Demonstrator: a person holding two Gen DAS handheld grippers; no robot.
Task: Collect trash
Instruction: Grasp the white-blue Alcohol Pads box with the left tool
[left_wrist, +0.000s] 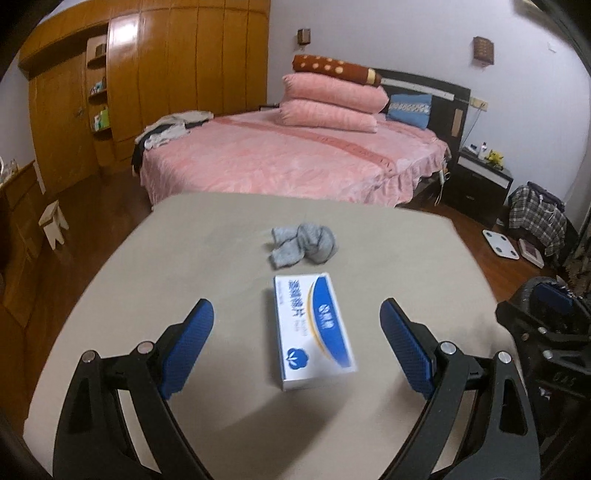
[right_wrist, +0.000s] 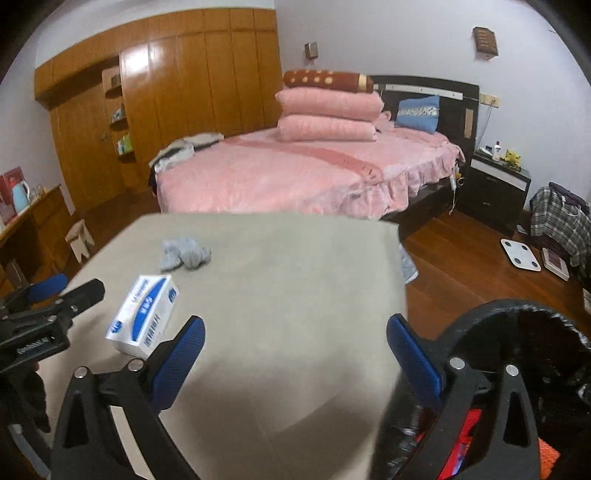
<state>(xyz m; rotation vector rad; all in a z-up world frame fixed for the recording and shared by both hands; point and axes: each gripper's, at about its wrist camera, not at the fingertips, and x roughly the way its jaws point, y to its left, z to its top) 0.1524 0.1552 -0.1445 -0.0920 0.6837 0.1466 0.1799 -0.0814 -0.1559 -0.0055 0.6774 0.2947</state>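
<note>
A white and blue box (left_wrist: 314, 328) lies flat on the beige table (left_wrist: 147, 277), between the open fingers of my left gripper (left_wrist: 297, 317), which is just above it and empty. Beyond it lies a crumpled grey sock (left_wrist: 304, 245). In the right wrist view the box (right_wrist: 142, 315) and sock (right_wrist: 186, 254) sit at the left, next to the left gripper (right_wrist: 44, 306). My right gripper (right_wrist: 295, 332) is open and empty over the table's right front part. A black trash bin (right_wrist: 524, 369) with a black liner stands at the table's right edge, red items inside.
A pink bed (left_wrist: 288, 155) with stacked pillows stands behind the table. A dark nightstand (right_wrist: 498, 188), a white scale (right_wrist: 521, 254) and a plaid bag (right_wrist: 561, 221) are on the wooden floor at right. A small stool (left_wrist: 53, 225) and wooden wardrobes (left_wrist: 147, 74) are at left.
</note>
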